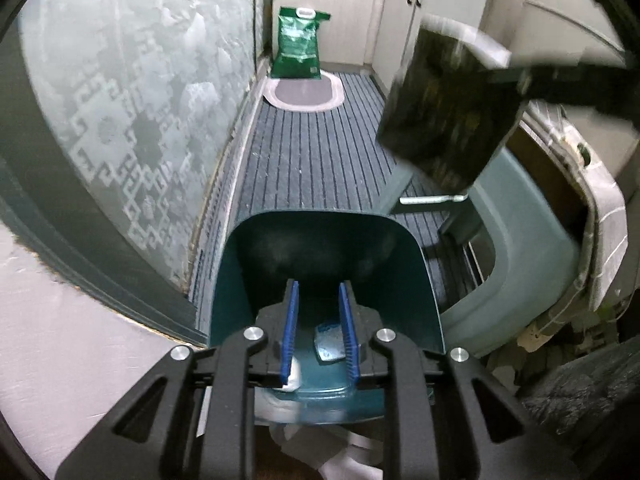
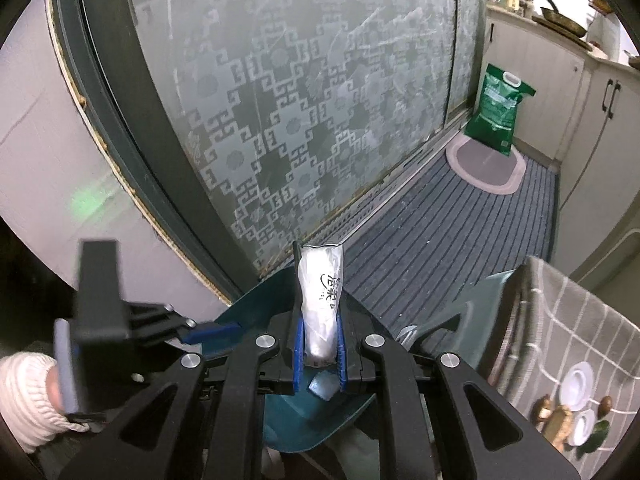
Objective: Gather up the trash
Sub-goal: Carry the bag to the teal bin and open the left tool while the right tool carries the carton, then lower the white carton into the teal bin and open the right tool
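My left gripper (image 1: 319, 332) holds the raised teal lid (image 1: 326, 252) of a trash bin; its blue pads sit on the lid's lower edge, with a small blue-white wrapper (image 1: 329, 343) showing between them. My right gripper (image 2: 319, 320) is shut on a silvery white wrapper with printed characters (image 2: 321, 300), held upright above the teal bin lid (image 2: 256, 312). The left gripper (image 2: 208, 330) shows at the left in the right wrist view. A dark blurred object (image 1: 448, 108) hangs at the upper right in the left wrist view.
A frosted patterned glass sliding door (image 2: 280, 100) runs along the left. A grey striped mat (image 1: 312, 156) covers the floor, with an oval rug (image 1: 304, 92) and a green bag (image 1: 298, 42) at the far end. Cabinets (image 1: 432, 12) stand at the right. A pale blue-grey stool (image 1: 516, 248) and a checked cloth (image 2: 568, 332) are close by.
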Tool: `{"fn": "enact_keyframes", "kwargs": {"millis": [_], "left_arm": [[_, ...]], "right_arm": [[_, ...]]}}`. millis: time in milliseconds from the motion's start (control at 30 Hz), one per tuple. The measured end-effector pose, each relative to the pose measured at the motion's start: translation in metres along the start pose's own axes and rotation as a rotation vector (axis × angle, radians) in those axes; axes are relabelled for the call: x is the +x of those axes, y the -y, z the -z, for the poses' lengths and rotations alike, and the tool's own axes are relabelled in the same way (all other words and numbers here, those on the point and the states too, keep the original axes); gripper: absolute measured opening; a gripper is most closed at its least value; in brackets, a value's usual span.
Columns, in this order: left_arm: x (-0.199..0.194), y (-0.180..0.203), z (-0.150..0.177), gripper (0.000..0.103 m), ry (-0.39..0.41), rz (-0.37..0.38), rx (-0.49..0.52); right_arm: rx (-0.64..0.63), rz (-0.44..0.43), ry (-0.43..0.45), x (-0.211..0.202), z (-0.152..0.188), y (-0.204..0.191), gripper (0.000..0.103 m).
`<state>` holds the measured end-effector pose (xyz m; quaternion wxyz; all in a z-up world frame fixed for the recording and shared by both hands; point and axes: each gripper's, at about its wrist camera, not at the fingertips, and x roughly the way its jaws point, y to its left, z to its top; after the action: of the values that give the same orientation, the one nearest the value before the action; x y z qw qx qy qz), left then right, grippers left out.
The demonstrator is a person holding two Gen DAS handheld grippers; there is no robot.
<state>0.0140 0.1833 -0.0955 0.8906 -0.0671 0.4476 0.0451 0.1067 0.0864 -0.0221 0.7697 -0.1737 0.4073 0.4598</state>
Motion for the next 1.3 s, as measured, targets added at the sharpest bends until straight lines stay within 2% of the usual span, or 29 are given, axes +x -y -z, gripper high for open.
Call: {"fn": "enact_keyframes", "kwargs": {"millis": [500,867,1000,1067,1167,1233,1300], "left_arm": [[-0.069,-0.014,-0.016,0.012,0.187,0.047,-0.080],[-0.100,-0.021,-0.024,0.011,0.276,0.076,-0.119],[-0.106,-0.025,-0.027,0.011,0.300,0.085,-0.130],[-0.110,-0.024,-0.028,0.011,0.311,0.093,-0.131],[-0.114,-0.022,-0.028,0.011,0.323,0.099,-0.129],[-0.117,-0.020,-0.029,0.011,0.334,0.104,-0.125],[-0.122,-0.017,-0.030,0.011,0.349,0.111,-0.123]], "right_arm": [[-0.051,-0.001,-0.157,0.070,0.017,-0.024,0.012],[-0.093,0.012,-0.270,0.112,0.040,-0.034,0.012],[-0.103,0.028,-0.278,0.123,0.047,-0.034,0.013],[-0.109,0.042,-0.291,0.130,0.049,-0.035,0.016],[-0.105,0.039,-0.317,0.140,0.054,-0.036,0.032],[-0.114,0.038,-0.333,0.143,0.058,-0.039,0.038],[-0.124,0.035,-0.341,0.145,0.061,-0.042,0.039]]}}
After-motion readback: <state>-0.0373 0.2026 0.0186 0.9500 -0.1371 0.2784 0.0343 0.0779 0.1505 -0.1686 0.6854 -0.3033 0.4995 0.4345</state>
